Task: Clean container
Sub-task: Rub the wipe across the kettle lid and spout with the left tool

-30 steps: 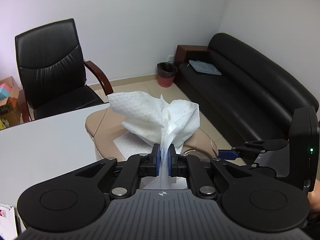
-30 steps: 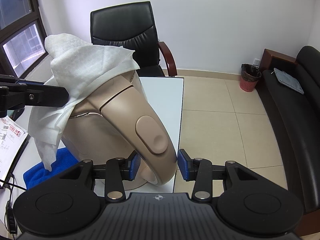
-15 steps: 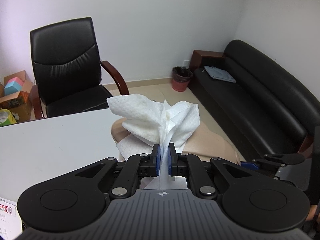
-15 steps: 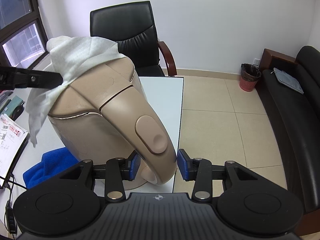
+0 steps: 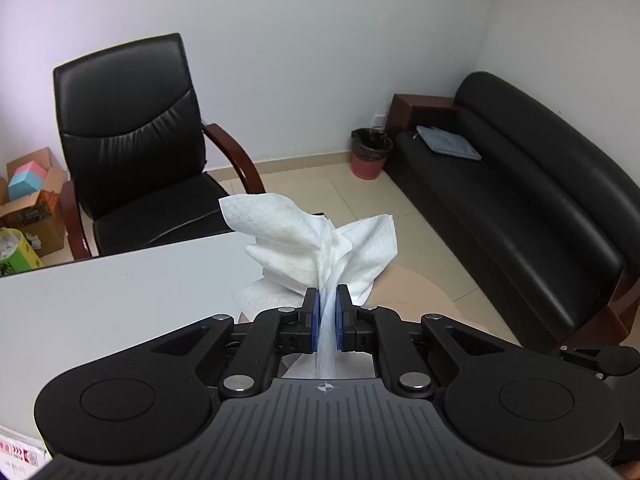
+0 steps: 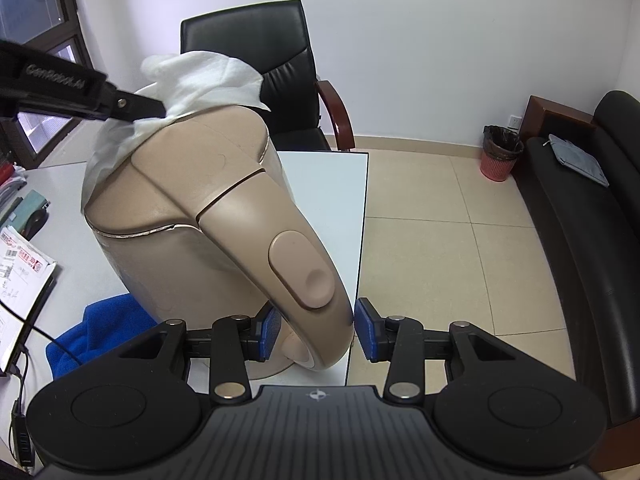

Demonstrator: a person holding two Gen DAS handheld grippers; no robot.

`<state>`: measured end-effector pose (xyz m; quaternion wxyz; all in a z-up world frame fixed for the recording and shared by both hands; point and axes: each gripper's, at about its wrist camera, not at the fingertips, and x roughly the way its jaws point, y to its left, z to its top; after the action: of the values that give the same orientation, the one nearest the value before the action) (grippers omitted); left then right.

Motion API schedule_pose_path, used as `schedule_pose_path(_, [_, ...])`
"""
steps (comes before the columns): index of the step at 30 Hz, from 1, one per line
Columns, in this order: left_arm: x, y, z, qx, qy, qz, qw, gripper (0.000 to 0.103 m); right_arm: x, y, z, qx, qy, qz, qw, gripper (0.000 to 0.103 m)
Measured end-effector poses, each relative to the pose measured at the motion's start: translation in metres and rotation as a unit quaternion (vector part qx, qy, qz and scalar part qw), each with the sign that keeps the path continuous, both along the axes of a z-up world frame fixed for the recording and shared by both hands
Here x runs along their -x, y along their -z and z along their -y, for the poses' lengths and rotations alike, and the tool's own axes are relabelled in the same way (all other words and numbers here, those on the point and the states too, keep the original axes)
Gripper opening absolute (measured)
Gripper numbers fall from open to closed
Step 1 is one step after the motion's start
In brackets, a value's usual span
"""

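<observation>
A beige electric kettle [image 6: 192, 208] stands on the white table [image 6: 324, 184]. My right gripper [image 6: 316, 328] is shut on the lower part of its handle, one blue pad on each side. A crumpled white wipe [image 6: 200, 72] lies against the far top edge of the kettle's lid. My left gripper [image 6: 156, 108] comes in from the left and is shut on it. In the left wrist view the wipe [image 5: 320, 240] fans out above the shut left gripper [image 5: 329, 300], and only a strip of the kettle [image 5: 416, 292] shows below.
A blue cloth [image 6: 100, 328] lies by the kettle's base, with papers [image 6: 20, 264] and cables at the left. The table edge runs just right of the kettle. A black chair [image 6: 256, 36] stands behind the table; a black sofa [image 5: 520, 184] and a red bin [image 5: 370, 154] are to the right.
The left gripper has drawn the wipe from the kettle's left side up over the lid to its far top edge. The right gripper and the kettle have stayed put.
</observation>
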<state>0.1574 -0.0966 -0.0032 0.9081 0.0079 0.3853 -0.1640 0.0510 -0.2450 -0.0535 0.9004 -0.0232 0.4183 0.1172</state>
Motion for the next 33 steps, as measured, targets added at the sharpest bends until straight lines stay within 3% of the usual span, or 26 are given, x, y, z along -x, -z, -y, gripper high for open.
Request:
schedule_pose_path(9, [-0.025,-0.004,0.029,-0.027,0.054,-0.016,0.9980,0.009,-0.004,-0.003,0.009,-0.004,0.001,0.000,1.000,0.043])
schedule_pose_path(21, [-0.011,-0.002,0.062,-0.032,0.098,-0.018,0.9945,0.010,-0.003,-0.007,0.012,-0.005,0.001,0.000,1.000,0.043])
schedule_pose_path(25, [-0.006,-0.001,0.069,-0.054,0.104,-0.004,0.9931,0.010,-0.006,-0.007,0.014,-0.005,0.001,0.000,1.000,0.043])
schedule_pose_path(33, [-0.018,0.001,0.056,-0.036,0.081,-0.003,0.9960,0.012,-0.006,-0.008,0.026,-0.005,-0.001,-0.001,1.000,0.043])
